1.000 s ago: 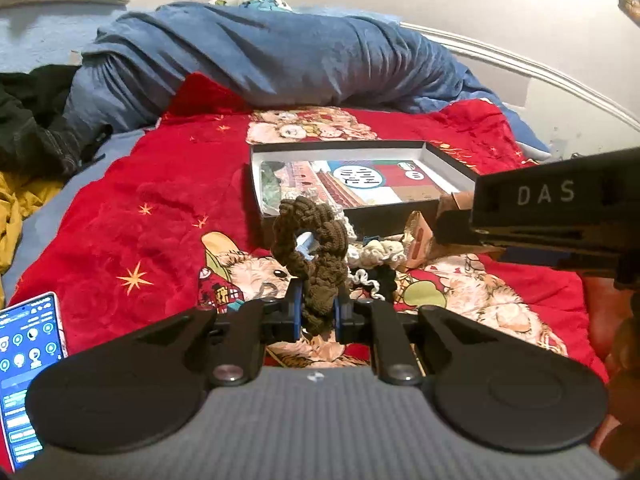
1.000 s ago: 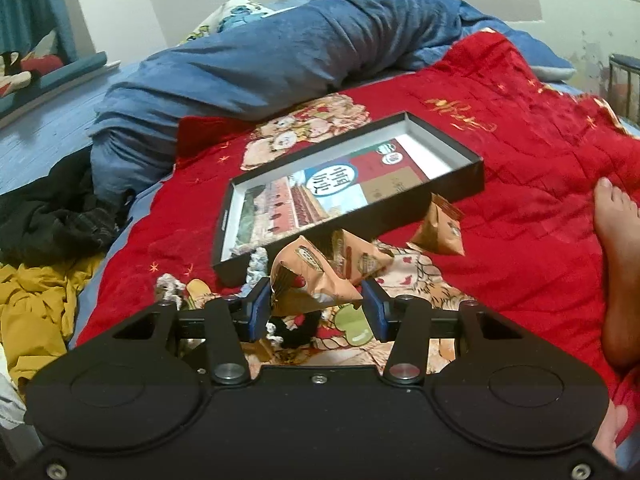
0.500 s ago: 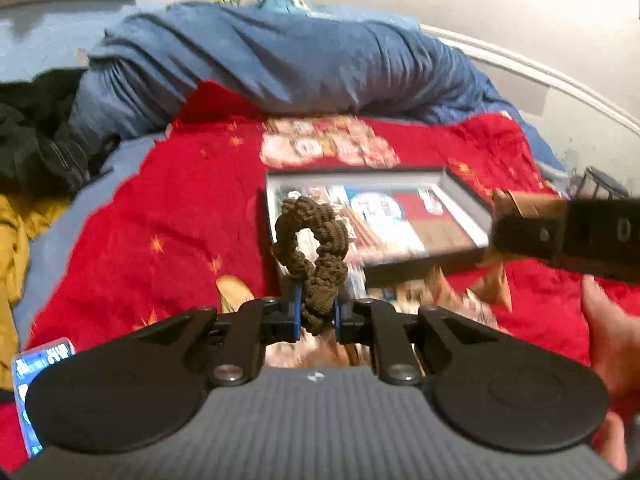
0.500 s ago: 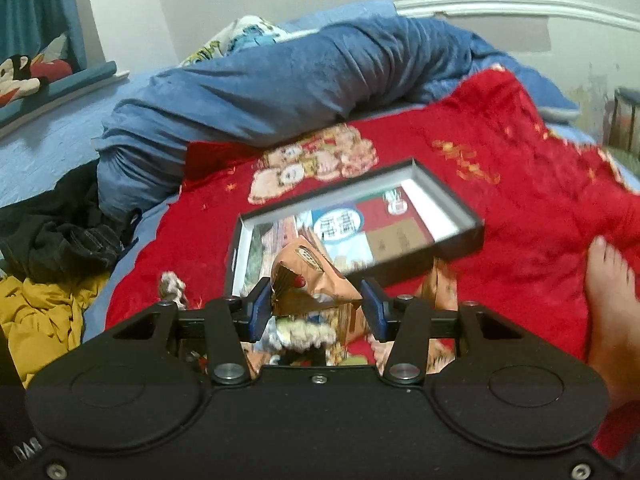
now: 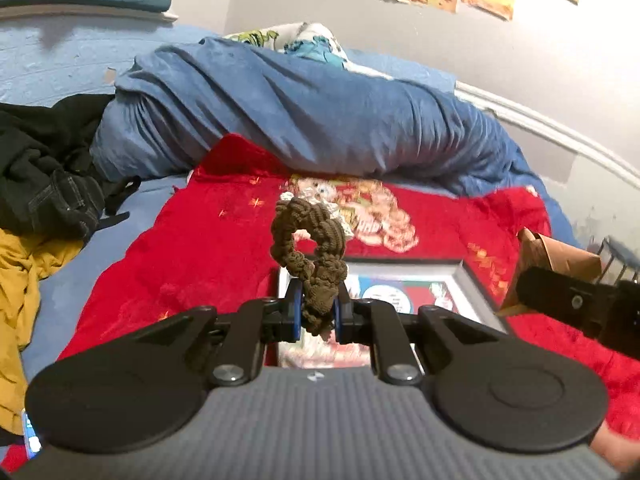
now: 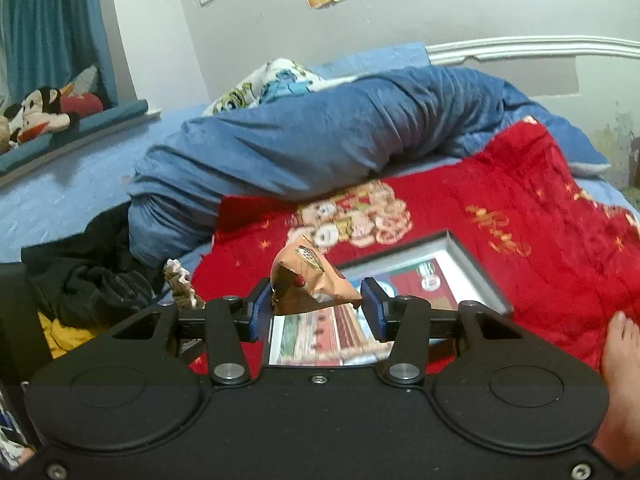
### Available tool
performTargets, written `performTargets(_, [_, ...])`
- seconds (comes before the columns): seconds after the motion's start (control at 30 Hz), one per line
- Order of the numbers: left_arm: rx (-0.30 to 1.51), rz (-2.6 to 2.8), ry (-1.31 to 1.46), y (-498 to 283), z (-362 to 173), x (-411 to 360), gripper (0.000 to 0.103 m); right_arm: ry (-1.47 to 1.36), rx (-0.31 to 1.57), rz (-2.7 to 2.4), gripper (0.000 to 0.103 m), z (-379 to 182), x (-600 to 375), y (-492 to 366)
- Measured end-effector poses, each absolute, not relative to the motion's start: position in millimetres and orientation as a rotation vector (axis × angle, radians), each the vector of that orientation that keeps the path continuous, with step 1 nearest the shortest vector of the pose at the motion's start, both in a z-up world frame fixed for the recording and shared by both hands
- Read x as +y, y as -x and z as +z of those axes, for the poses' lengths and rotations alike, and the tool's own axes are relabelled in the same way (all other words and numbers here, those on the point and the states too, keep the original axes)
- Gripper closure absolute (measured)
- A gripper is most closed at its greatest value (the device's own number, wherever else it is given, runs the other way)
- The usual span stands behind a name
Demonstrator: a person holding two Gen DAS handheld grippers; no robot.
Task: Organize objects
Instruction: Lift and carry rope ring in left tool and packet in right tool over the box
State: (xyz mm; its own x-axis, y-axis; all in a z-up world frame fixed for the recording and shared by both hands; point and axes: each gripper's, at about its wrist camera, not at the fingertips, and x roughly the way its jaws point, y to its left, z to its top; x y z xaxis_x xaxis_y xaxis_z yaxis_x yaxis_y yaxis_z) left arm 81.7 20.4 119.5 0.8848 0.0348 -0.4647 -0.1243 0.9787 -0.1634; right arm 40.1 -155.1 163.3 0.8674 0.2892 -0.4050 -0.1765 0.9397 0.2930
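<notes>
- Risk of the brown scrunchie (image 5: pixel 310 240) slipping free: pinched only at its lower fold between the narrow jaws of the left gripper (image 5: pixel 316 312), with the loop standing up loose above them.
- Risk of the snack packet (image 6: pixel 310 284) popping out sideways: slick, crinkled foil, caught at its two corners by the half-open jaws of the right gripper (image 6: pixel 316 308); squeezing harder likely to crush the contents.
- Risk of a drop short of the box (image 6: pixel 472 268): both items hanging over its near part, low rim, soft red blanket (image 5: pixel 192 248) below likely to let the box tip if pressed.
- Risk of the two grippers knocking together: right one close by at the right edge of the left wrist view, packet sticking out toward the left one.
- Bare foot (image 6: pixel 624 364) near the box's right side, easy to bump.
- Scrunchie: olive-brown, ruffled knit fabric, ring shape, soft and springy by the look.
- Packet: small, orange-brown, shiny, puffed triangular shape with a printed label.
- Box: shallow, dark-rimmed, printed picture lining the bottom, lying on the bed in front of the rolled blue duvet (image 6: pixel 320 136).
</notes>
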Motion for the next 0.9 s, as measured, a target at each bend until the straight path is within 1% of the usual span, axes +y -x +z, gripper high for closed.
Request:
performTargets(0.2, [0.472, 0.084, 0.348, -98.6, 112.9, 24.1, 0.085, -0.227, 0.434, 0.245, 0.057, 172.6, -163.2, -67.2])
performTargets(0.33, [0.453, 0.071, 0.321, -107.9, 93.3, 22.3, 0.085, -0.212, 0.455, 0.257, 0.057, 162.4, -164.2, -89.4])
performTargets(0.47, [0.494, 0.050, 0.334, -118.0, 70.5, 26.2, 0.085, -0.205, 0.489, 0.266, 0.057, 141.3, -166.5, -113.9])
performTargets(0.77, [0.485, 0.013, 0.272, -127.5, 34.7, 17.8, 0.085, -0.239, 0.573, 0.262, 0.057, 86.7, -178.7, -160.1])
performTargets(0.9, [0.524, 0.011, 0.260, -135.8, 18.4, 15.5, 0.085, -0.233, 0.608, 0.268, 0.057, 66.0, -179.0, -171.5])
